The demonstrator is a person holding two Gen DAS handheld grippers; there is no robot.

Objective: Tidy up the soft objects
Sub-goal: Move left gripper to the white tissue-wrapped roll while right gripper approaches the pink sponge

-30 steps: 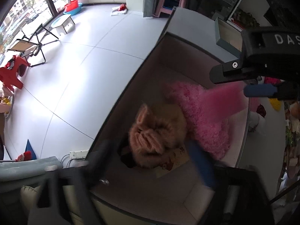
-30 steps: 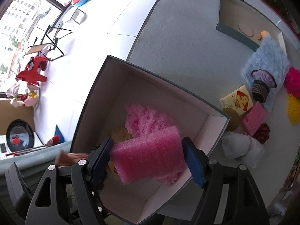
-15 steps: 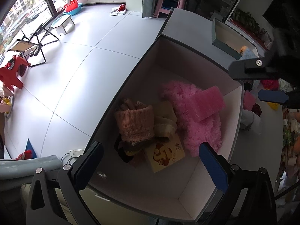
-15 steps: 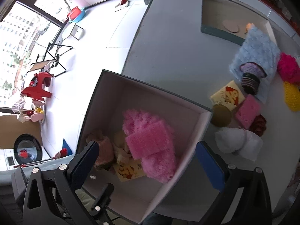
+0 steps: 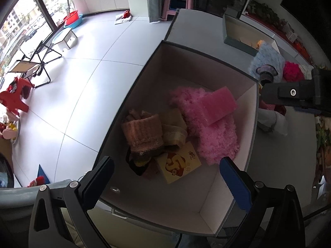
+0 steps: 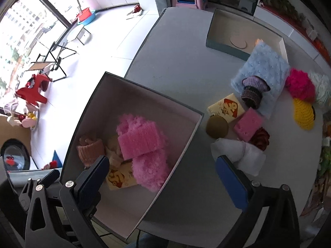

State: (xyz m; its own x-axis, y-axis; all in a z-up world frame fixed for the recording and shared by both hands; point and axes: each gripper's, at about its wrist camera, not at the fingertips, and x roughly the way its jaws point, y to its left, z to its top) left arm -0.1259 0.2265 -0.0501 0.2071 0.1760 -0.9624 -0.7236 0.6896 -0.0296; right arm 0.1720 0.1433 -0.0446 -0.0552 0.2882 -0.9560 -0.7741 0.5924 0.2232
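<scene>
Two grippers are hanging over the scene, the left gripper (image 5: 165,183) with its fingers spread wide and holding nothing, low in its frame above the box (image 5: 209,212). The right gripper (image 6: 163,180) is likewise gaping apart and empty, straddling the box's right wall. Inside the box, a pink sponge (image 5: 218,105) is lying on a fluffy pink cloth (image 5: 215,136), beside a knitted peach sock (image 5: 142,134) and a yellow packet (image 5: 179,165). Farther right on the table (image 6: 175,66), a white cloth (image 6: 242,155), a second pink sponge (image 6: 248,124) and a blue cloth (image 6: 266,70) are sitting outside the box.
</scene>
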